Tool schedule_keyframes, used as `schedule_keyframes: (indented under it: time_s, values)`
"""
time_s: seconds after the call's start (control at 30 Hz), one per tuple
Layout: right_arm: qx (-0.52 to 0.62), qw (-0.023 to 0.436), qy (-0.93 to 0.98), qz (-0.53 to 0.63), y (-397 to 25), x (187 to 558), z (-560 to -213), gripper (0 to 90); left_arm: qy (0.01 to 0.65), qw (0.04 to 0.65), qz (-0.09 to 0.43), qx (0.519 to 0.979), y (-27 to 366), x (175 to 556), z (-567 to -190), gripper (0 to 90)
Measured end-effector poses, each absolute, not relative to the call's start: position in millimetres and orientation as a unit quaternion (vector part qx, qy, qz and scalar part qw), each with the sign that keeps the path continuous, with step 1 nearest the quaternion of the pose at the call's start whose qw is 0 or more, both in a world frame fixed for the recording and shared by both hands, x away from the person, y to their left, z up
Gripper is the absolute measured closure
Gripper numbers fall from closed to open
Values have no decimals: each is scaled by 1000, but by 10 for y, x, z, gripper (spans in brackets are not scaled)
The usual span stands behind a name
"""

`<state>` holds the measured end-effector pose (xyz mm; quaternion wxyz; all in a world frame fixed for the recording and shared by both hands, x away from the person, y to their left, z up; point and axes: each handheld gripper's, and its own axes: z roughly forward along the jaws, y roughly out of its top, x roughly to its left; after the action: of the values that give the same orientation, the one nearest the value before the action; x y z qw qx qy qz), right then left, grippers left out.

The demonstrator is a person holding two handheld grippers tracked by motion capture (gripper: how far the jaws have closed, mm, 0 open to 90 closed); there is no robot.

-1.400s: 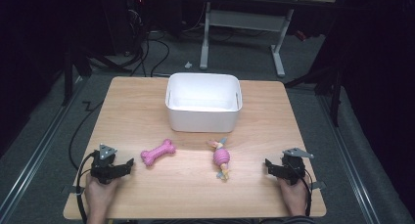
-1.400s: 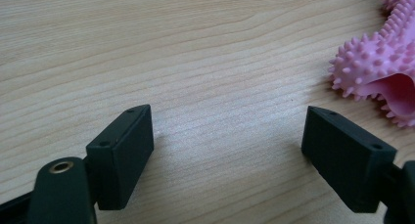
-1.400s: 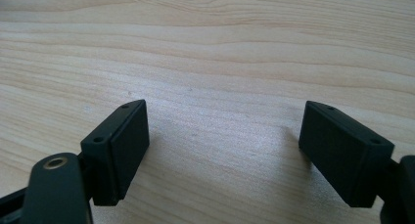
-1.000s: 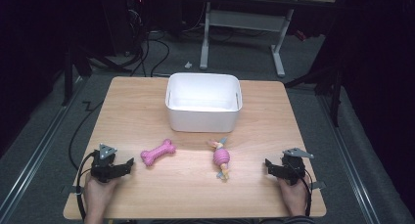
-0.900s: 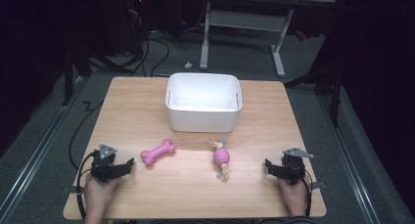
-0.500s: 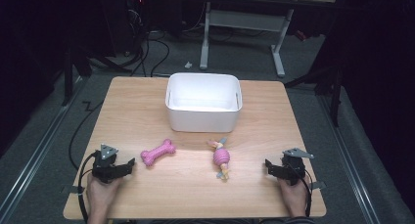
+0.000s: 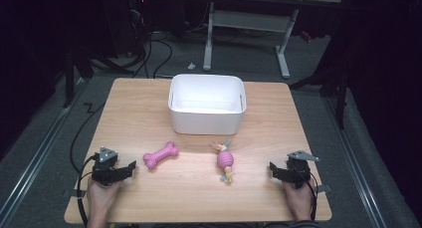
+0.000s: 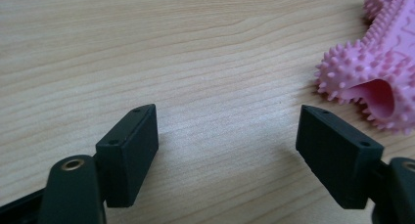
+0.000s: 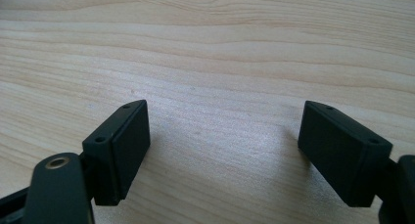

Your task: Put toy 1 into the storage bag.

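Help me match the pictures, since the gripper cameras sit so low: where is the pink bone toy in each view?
High view: the pink bone toy lies left of centre, just ahead of the left gripper.
Left gripper view: its spiky end sits at the upper right edge.
Right gripper view: not in it.
Shared landmark: the wooden table.

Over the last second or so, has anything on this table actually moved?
Nothing visibly changed. The left gripper and right gripper rest at the near corners of the table, jaws open and holding nothing. The pink bone toy, the small pink rope toy and the white bin lie where they were.
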<state>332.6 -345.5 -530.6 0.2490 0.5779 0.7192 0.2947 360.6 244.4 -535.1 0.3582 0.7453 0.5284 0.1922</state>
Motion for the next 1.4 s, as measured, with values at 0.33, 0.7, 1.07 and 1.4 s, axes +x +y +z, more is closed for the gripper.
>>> schedule_keyframes:
  time_s: [0.33, 0.7, 1.07, 1.4]
  values:
    - [578, 249, 719, 295, -3455, 3325, -5306, 196, 509, 384, 195, 745, 2472, 3496, -5216, 206]
    - [578, 249, 719, 294, -3454, 3324, -5305, 197, 487, 402, 200, 750, 2393, 3401, -5016, 204]
    - [578, 249, 719, 294, -3454, 3324, -5305, 197, 453, 406, 184, 772, 2149, 3506, -4920, 206]
    - [578, 249, 719, 295, -3454, 3324, -5305, 197, 429, 389, 176, 796, 1904, 3661, -4896, 236]
